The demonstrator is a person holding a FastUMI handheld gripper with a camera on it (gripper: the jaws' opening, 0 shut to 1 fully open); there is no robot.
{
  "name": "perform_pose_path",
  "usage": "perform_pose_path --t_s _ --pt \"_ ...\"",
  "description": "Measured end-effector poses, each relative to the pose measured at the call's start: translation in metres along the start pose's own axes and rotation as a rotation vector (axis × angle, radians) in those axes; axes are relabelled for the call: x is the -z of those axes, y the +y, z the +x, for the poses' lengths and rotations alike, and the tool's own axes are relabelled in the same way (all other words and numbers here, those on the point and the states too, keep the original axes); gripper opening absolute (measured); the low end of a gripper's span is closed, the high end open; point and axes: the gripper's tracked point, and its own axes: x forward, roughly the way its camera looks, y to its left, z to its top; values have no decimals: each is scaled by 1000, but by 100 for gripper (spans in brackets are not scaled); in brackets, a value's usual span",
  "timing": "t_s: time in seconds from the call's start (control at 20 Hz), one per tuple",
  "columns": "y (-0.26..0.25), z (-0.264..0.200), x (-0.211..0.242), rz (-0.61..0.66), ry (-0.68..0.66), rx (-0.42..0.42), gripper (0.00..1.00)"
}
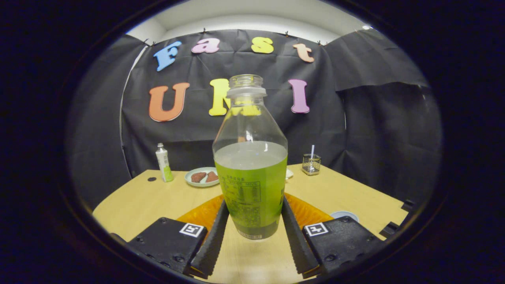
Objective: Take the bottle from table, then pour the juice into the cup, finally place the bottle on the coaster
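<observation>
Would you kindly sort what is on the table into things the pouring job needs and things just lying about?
Job: bottle of juice, uncapped, pressed between both fingers; orange coaster behind it.

Lying about: plate with brown pieces; small tube; wire holder.

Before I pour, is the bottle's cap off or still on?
Off: the bottle, upright between the tool's fingers, shows a bare, open threaded neck.

clear plastic bottle (250,157): green juice, printed label | round ribbed coaster (205,215): orange | wooden bench (347,193): pale yellow | small round plate (202,176): light green, brown pieces
</observation>
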Motion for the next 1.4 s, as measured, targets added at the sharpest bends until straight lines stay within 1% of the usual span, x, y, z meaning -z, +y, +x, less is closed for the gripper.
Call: perform_pose_path --t_s 0.15,0.35,0.5,0.75,0.85,1.05,1.4 --pt "5 20 5 -26 35 5 79" --pt "6 50 11 -7 53 1 79" --pt "4 73 24 -11 90 2 78" --pt "11 100 37 -2 120 -27 79" --pt "14 104 43 4 141 -40 80" --pt "9 116 54 -8 175 -24 80" --pt "11 130 68 -7 220 -40 81"
